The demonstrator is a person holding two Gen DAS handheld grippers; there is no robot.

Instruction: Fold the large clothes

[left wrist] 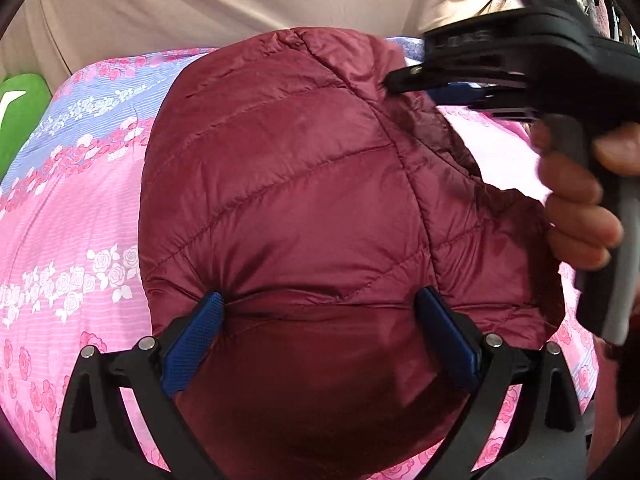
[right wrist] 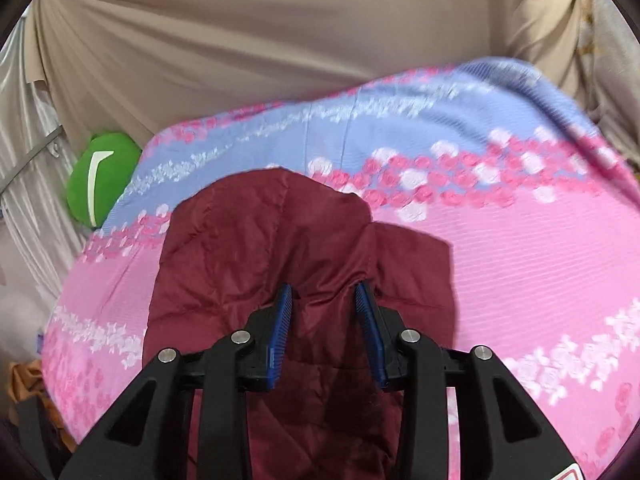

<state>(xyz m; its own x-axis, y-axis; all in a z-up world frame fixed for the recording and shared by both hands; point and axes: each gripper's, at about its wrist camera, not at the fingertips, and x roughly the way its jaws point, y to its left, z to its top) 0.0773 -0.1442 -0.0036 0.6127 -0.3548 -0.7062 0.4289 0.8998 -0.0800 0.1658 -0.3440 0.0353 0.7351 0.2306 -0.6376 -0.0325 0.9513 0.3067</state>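
Observation:
A maroon quilted puffer jacket (left wrist: 288, 184) lies folded on a bed with a pink and blue floral sheet (left wrist: 68, 216). My left gripper (left wrist: 320, 304) is open wide, its blue pads on either side of the jacket's near edge, pressing into the fabric. My right gripper shows in the left wrist view (left wrist: 390, 80) at the jacket's far right corner, its black fingers touching the fabric. In the right wrist view the right gripper (right wrist: 325, 294) is open, with jacket fabric (right wrist: 256, 248) bunched between its blue pads.
A beige curtain (right wrist: 260, 40) hangs behind the bed. A green cushion (right wrist: 100, 178) sits at the bed's far left corner. The person's hand (left wrist: 580, 216) holds the right gripper's handle. Orange cloth (right wrist: 24, 380) lies beside the bed at lower left.

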